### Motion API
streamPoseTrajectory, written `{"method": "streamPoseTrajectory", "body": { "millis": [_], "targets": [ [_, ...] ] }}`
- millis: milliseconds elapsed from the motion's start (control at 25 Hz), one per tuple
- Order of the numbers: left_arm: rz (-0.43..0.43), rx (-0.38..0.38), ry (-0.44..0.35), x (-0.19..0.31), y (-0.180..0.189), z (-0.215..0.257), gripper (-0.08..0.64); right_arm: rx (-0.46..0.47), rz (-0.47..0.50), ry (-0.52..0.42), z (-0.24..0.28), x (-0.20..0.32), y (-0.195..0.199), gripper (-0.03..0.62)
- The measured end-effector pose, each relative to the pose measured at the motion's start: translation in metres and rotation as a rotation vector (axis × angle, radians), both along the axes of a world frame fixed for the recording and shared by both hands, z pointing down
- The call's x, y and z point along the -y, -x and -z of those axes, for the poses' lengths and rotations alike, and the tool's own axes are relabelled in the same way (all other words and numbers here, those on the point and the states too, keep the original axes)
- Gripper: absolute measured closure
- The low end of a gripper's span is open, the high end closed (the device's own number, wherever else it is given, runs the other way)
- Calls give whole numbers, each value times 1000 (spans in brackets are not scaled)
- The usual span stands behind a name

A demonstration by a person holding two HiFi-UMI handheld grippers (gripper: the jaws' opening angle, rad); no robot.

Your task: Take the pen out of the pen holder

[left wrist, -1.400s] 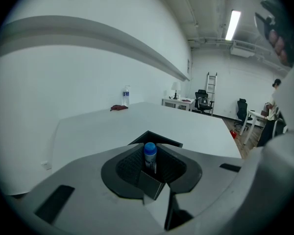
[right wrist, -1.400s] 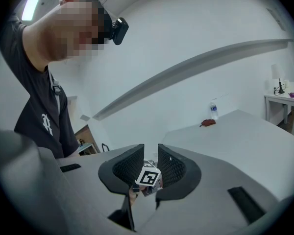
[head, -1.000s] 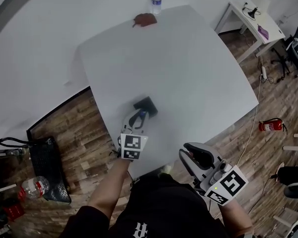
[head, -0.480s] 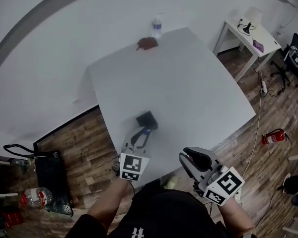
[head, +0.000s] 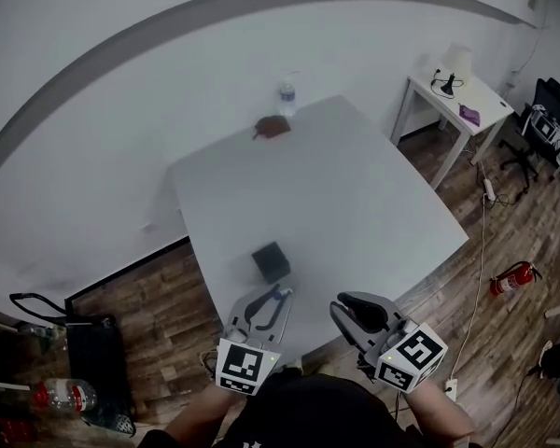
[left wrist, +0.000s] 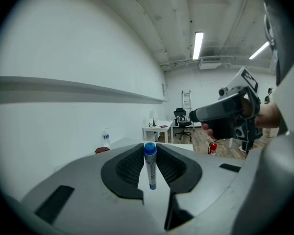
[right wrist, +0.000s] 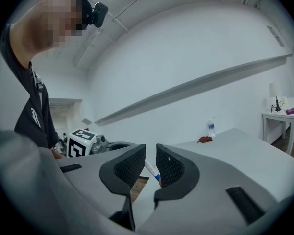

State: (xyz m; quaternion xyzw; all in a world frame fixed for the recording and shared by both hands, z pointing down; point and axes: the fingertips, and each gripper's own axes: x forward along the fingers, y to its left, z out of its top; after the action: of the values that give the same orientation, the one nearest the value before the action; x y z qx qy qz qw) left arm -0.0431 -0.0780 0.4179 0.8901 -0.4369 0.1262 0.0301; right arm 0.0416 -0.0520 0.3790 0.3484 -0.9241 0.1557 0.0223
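A white pen with a blue cap (left wrist: pixel 150 168) stands upright between the jaws of my left gripper (left wrist: pixel 150 155), which is shut on it. In the head view that gripper (head: pixel 269 299) hangs over the table's near edge, and the pen (head: pixel 278 295) is clear of the black square pen holder (head: pixel 271 261) just beyond it. My right gripper (head: pixel 350 304) hovers off the table's near edge to the right, with a narrow empty gap between its pads (right wrist: pixel 151 163). Through that gap the pen (right wrist: pixel 153 172) shows further off.
A water bottle (head: pixel 287 98) and a small brown object (head: pixel 273 126) sit at the far edge of the white table (head: pixel 355 185). A white side desk (head: pixel 453 91), an office chair (head: pixel 541 119) and a fire extinguisher (head: pixel 511 276) stand to the right. A black bag (head: pixel 65 343) lies on the floor at left.
My left gripper has risen and drawn back toward the table's near edge with the pen, away from the holder. The right gripper has hardly moved.
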Motion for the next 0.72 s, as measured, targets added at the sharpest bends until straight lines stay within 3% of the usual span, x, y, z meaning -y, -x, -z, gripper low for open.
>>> {"method": "streamPoseTrajectory", "body": {
  "millis": [400, 720],
  "targets": [
    [2, -3, -1, -32, -11, 38, 485, 9, -1, -42, 17, -7, -8, 543],
    [16, -17, 3, -38, -9, 43, 485, 1, 3, -50, 20, -7, -5, 577]
  ]
}}
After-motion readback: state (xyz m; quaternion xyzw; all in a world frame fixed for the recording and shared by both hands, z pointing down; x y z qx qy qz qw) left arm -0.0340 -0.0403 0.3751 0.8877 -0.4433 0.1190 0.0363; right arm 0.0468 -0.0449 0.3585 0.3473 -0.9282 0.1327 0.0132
